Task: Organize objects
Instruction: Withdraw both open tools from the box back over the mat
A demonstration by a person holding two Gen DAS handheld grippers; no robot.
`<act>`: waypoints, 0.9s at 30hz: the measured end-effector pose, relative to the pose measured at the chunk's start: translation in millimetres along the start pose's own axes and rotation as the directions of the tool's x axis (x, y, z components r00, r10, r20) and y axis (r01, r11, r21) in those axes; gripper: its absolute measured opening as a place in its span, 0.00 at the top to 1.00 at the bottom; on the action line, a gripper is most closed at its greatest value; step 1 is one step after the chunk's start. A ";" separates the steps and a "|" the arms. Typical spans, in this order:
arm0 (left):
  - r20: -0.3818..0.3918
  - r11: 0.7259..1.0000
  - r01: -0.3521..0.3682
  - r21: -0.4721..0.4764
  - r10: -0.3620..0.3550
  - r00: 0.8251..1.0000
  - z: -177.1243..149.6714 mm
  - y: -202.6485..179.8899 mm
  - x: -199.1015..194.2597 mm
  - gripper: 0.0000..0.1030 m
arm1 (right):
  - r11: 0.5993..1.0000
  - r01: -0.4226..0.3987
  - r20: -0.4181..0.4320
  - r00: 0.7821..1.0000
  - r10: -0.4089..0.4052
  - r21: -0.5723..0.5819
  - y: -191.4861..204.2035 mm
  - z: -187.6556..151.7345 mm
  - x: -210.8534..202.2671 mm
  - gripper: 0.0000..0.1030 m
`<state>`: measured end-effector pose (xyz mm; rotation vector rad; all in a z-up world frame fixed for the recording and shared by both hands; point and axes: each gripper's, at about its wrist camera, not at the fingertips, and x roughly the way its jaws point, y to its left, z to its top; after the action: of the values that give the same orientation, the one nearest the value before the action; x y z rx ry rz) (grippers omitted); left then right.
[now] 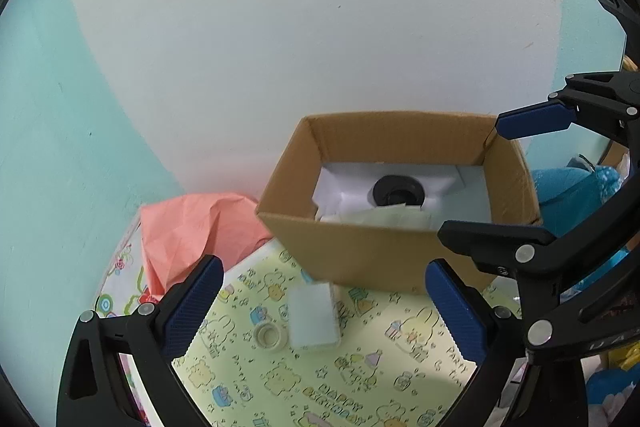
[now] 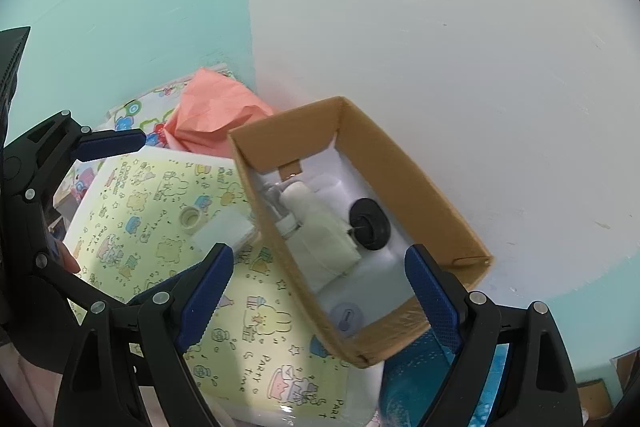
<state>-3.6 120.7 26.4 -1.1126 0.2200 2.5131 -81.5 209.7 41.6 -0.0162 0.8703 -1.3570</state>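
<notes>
A brown cardboard box [image 1: 360, 255] [image 2: 400, 163] stands open against the wall. Inside lie a black round part [image 1: 396, 191] [image 2: 368, 223] and a rolled white cloth [image 2: 320, 231]. In front of the box a pale green block [image 1: 314, 315] [image 2: 224, 231] and a small tape roll [image 1: 269, 337] [image 2: 190, 218] rest on the yellow patterned sheet [image 1: 360, 367] [image 2: 160, 187]. My left gripper [image 1: 322, 311] is open above the block and roll, touching neither; one of its pads [image 2: 112, 143] shows at the left. My right gripper [image 2: 318, 287] [image 1: 470, 177] is open over the box with nothing held.
Crumpled pink paper [image 1: 192, 227] [image 2: 216, 115] lies left of the box by the wall corner. A blue item [image 1: 572, 195] [image 2: 420, 379] sits to the box's right. The white and turquoise wall rises just behind the box.
</notes>
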 end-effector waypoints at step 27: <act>-0.039 0.999 -0.035 0.009 0.035 0.999 -56.5 46.1 -6.2 0.01 | 0.996 -0.064 -0.031 0.998 0.062 -0.062 74.7 1.7 25.4 0.13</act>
<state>19.9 60.4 -7.6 -1.1653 0.2632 2.5200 -19.1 206.9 -6.8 -0.0176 0.9309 -1.2731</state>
